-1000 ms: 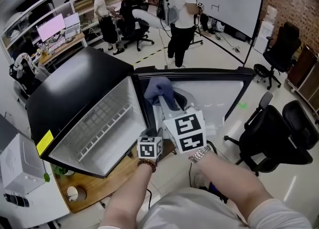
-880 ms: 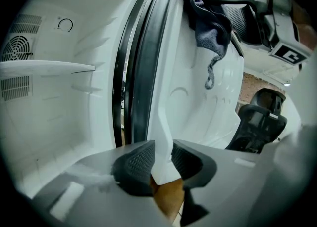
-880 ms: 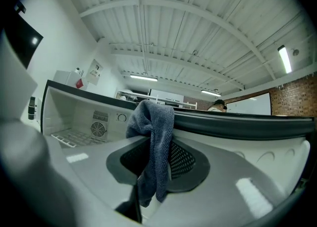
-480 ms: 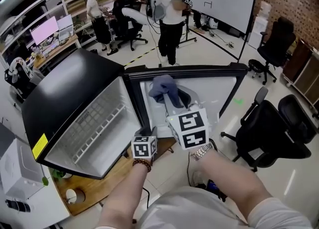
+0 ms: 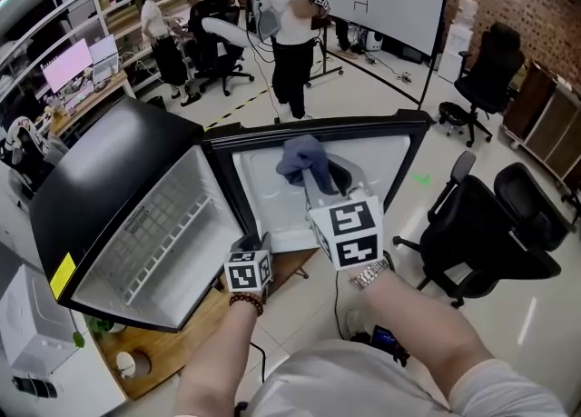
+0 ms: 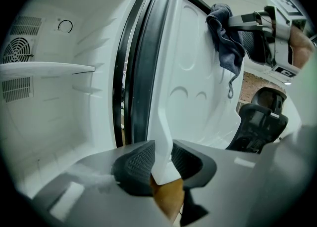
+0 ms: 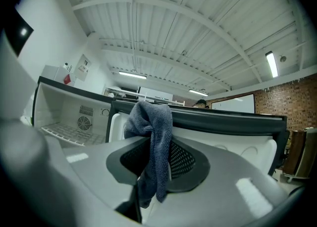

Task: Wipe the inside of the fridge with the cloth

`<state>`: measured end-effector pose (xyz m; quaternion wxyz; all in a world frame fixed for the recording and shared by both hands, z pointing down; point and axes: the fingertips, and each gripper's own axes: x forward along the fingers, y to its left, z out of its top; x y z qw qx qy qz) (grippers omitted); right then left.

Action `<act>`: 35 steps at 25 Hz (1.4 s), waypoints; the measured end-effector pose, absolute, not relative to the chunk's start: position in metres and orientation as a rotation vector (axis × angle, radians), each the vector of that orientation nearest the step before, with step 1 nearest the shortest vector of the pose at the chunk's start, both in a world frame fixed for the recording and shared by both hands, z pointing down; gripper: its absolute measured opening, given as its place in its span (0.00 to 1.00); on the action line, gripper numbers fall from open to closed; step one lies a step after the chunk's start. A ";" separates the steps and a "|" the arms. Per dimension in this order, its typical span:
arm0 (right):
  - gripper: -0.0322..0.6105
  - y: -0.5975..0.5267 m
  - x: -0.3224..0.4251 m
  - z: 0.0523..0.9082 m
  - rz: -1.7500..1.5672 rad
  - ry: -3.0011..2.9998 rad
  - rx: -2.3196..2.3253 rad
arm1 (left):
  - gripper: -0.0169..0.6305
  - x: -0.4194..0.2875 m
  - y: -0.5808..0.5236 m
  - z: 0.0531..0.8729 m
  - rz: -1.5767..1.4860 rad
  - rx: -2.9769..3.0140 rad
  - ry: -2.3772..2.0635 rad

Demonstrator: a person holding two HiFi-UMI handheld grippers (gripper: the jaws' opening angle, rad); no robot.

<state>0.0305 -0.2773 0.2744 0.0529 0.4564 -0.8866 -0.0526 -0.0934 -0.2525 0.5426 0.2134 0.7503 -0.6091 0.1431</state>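
Both arms are stretched out in front, towards the open fridge (image 5: pixel 118 179). The left forearm, with a bead bracelet at the wrist, angles forward and a little downward. The left gripper (image 5: pixel 243 247) has its jaws clamped on the white edge of the fridge door (image 5: pixel 386 165), down at the door's lower corner beside the fridge body. The right forearm, with a metal watch on the wrist, reaches further out and runs about level. The right gripper (image 5: pixel 311 183) has its jaws pinched on the cloth (image 5: pixel 300 156). That blue-grey cloth bunches above the jaw tips and hangs down between them. It's up by the door's white inner face, near the top edge; whether it's actually pressing on the liner, I can't tell.
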 end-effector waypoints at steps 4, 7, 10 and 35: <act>0.20 -0.281 0.047 0.278 -0.160 -2.671 1.419 | 0.19 -0.094 -0.252 0.543 0.399 2.074 -1.699; 0.20 -0.283 0.060 0.276 -0.149 -2.664 1.450 | 0.19 -0.094 -0.252 0.542 0.402 2.070 -1.703; 0.20 -0.286 0.077 0.276 -0.144 -2.645 1.484 | 0.18 -0.094 -0.252 0.542 0.403 2.065 -1.705; 0.19 -0.304 0.198 0.279 -0.111 -2.485 1.718 | 0.18 -0.096 -0.251 0.542 0.414 2.029 -1.736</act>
